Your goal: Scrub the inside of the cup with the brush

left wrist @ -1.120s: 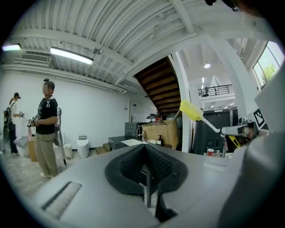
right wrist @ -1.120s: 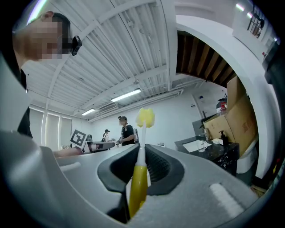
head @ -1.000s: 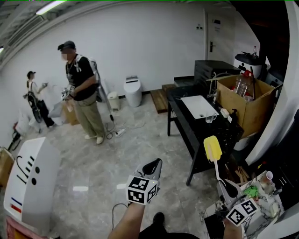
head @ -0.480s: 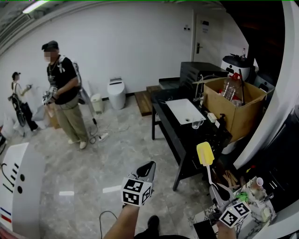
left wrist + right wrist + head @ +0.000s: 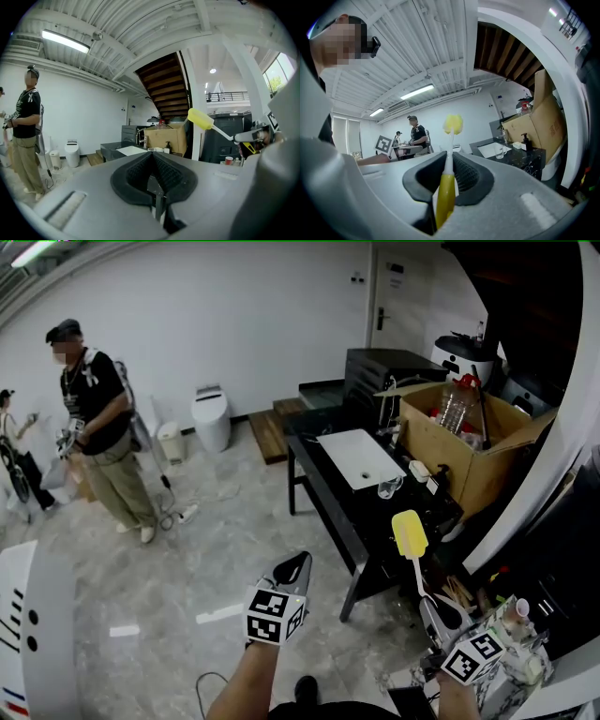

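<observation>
The brush (image 5: 411,535) stands upright with its yellow head high and its handle pinched tight in the right claw (image 5: 433,612). The only cup (image 5: 389,487) in sight looks like a clear glass one on the black bench (image 5: 323,486), just beside the white sink (image 5: 361,457). It is well apart from both claws. The left claw (image 5: 298,566) is closed on nothing and held out over the floor. Nothing is being scrubbed yet, so this reads as the approach. To do it well, I'd get close to the bench and open the left claw to steady that slippery glass by its wall. Then I'd tip the brush head down and feed it straight through the mouth, because a long handle gripped at its end can wobble.
</observation>
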Tool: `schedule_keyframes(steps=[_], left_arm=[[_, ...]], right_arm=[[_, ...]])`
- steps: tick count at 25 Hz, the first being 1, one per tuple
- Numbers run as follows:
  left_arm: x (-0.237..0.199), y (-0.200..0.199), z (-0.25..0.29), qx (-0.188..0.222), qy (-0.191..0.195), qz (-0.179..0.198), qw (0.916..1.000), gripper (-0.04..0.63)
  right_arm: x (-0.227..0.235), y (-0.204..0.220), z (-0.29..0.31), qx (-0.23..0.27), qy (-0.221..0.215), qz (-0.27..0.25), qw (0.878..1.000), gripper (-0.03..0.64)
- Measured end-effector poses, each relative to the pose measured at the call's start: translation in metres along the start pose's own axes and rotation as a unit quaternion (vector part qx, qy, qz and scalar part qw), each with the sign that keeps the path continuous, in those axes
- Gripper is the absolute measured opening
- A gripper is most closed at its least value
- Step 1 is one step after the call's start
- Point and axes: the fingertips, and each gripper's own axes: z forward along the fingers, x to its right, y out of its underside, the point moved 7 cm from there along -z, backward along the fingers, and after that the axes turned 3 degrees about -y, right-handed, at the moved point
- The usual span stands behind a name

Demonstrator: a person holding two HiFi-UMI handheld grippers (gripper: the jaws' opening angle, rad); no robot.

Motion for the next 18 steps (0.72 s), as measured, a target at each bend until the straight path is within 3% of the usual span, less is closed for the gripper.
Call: schedule_keyframes(steps=[12,18], left_arm=[[-0.072,-0.007,0.033,0.009,0.016,-0.017,0.9997,0.017],[-0.082,-0.006,0.049,-0.001,0.024,-0.02,0.9995,0.017]], right_arm=[[0.009,-0.028,0.081,0.005,0.022,-0.01,1.0,0.043],[0.016,-0.025,0.095,0.001,0.025,-0.004,1.0,0.043]])
